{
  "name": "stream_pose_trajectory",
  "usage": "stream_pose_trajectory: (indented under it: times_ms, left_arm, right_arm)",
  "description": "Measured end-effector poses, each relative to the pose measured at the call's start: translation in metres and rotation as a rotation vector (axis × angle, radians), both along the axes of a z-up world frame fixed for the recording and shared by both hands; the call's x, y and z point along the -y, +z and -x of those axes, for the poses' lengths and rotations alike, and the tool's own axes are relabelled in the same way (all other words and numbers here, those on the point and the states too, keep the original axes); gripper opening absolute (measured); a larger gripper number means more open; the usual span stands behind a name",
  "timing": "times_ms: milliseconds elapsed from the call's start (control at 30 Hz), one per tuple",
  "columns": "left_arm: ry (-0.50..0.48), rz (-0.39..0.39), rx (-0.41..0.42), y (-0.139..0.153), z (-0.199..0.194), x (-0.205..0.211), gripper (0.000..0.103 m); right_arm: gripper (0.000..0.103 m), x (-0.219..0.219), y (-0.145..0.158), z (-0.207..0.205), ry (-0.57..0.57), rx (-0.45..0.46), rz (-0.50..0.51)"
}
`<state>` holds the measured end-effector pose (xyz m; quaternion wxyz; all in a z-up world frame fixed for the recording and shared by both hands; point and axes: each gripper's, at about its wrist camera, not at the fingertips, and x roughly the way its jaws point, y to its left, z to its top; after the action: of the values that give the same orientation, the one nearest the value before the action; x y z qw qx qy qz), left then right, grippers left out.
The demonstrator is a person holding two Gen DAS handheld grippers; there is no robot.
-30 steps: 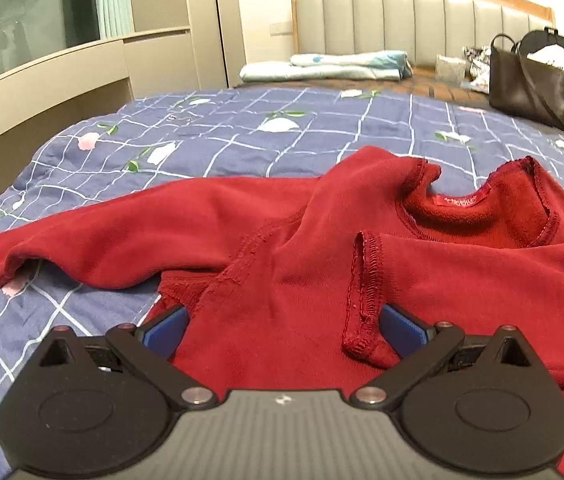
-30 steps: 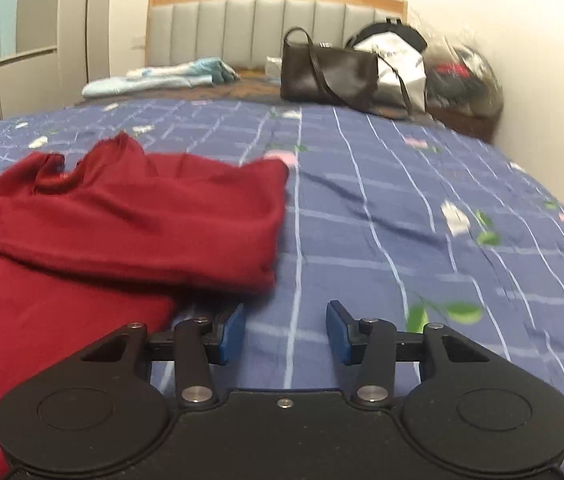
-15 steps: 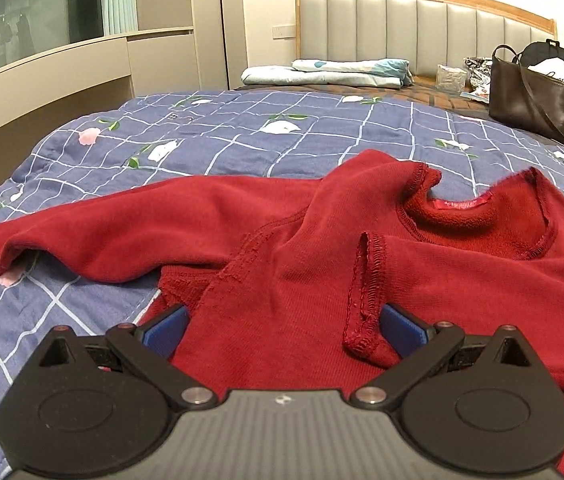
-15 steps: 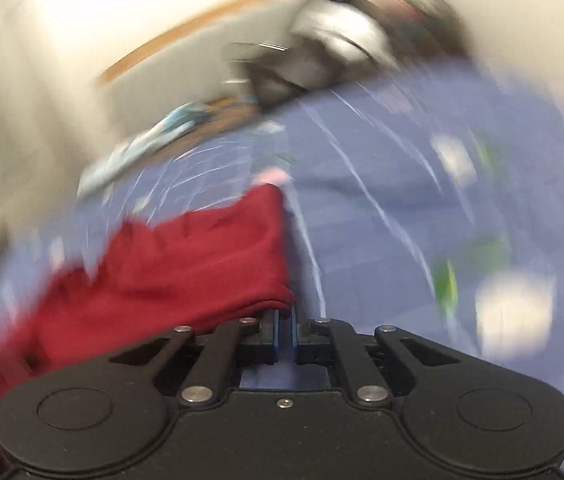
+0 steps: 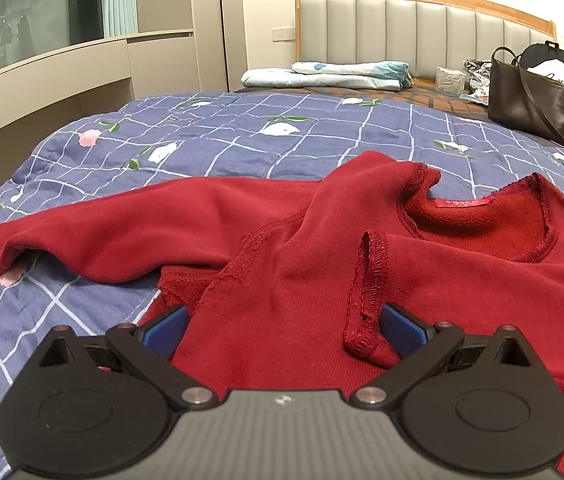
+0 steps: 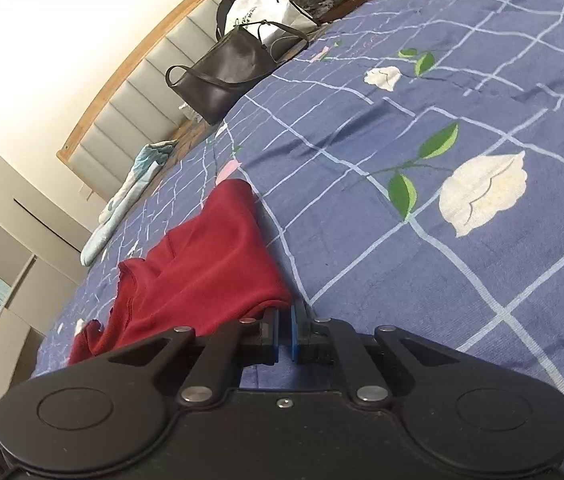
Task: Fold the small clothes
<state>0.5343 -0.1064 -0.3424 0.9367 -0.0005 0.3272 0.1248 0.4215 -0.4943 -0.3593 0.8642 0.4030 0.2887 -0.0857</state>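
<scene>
1. Sweater [image 5: 293,280]: spread on the bed [image 5: 242,140], bare quilt beyond its edges.
2. Left gripper [image 5: 282,322]: jaws spread across the body.
3. Right gripper [image 6: 284,334]: jaws nearly together at the sweater's edge; whether they pinch it cannot be told.

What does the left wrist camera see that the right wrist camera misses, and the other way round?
Only the left wrist view shows the sweater's neckline label, its long outstretched sleeve, and the open left gripper. Only the right wrist view shows the nearly closed right gripper at the sweater's edge. Both show the red sweater, the dark handbag and the blue floral quilt.
</scene>
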Motion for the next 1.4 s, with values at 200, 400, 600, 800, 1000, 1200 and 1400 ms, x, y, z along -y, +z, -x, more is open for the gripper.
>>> stream_pose_trajectory:
  times_ms: [200,400,600,800,1000,1200,1400]
  left_arm:
    - [0.0,-0.011,0.003,0.0,0.001,0.001,0.103]
    - [0.0,-0.017,0.003,0.0,0.001,0.002,0.103]
    - [0.0,-0.015,-0.001,0.0,0.0,0.002,0.103]
    - [0.018,-0.014,-0.058,0.008,-0.007,0.003,0.103]
    - [0.082,0.03,-0.153,0.031,0.003,0.013,0.103]
    - [0.054,0.034,-0.203,0.065,0.035,0.033,0.103]
    - [0.076,0.014,-0.221,0.117,0.08,0.037,0.103]
  right_arm:
    - [0.004,0.0,0.003,-0.004,0.006,-0.024,0.006]
    - [0.004,0.0,0.005,-0.007,0.018,-0.043,0.016]
    - [0.028,0.003,0.027,-0.012,0.054,-0.121,0.026]
    - [0.079,0.002,0.081,-0.01,0.057,-0.202,0.167]
    - [0.097,0.003,0.138,-0.007,0.089,-0.204,0.266]
    - [0.099,0.005,0.186,-0.003,0.105,-0.176,0.275]
    - [0.102,-0.004,0.245,0.001,0.153,-0.179,0.367]
